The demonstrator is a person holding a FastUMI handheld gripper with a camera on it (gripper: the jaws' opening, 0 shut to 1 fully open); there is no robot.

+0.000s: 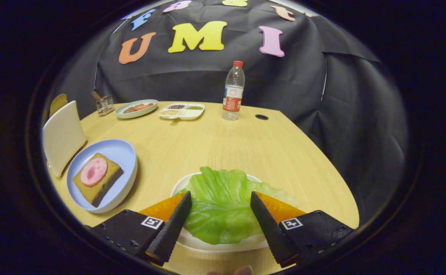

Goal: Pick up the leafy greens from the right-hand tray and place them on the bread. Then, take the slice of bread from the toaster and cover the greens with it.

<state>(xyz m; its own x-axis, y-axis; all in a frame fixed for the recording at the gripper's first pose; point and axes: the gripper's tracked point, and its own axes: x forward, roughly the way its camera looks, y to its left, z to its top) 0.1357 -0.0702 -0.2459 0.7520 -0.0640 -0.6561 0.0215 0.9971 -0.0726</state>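
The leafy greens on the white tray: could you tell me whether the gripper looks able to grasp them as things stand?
Probably yes. The gripper is open, its fingers either side of the leafy greens on the white tray, with nothing lying over the leaf.

Landmark: the white tray (pixel 223 244), on the wooden table (pixel 223 141) nearest the camera. The leafy greens (pixel 221 206) lie on it; the gripper (pixel 220 208) hangs over it, fingers spread wide, one either side of the leaf. Left of the tray stands a plate (pixel 125 152) bearing the bread (pixel 97 183), with a meat slice (pixel 93 172) on top; left of that plate, the toaster (pixel 62 135). Beyond the tray, far across the table: a rack (pixel 104 104), a dish (pixel 136 108), a divided tray (pixel 181 111), a bottle (pixel 233 91), in that order leftward to rightward.
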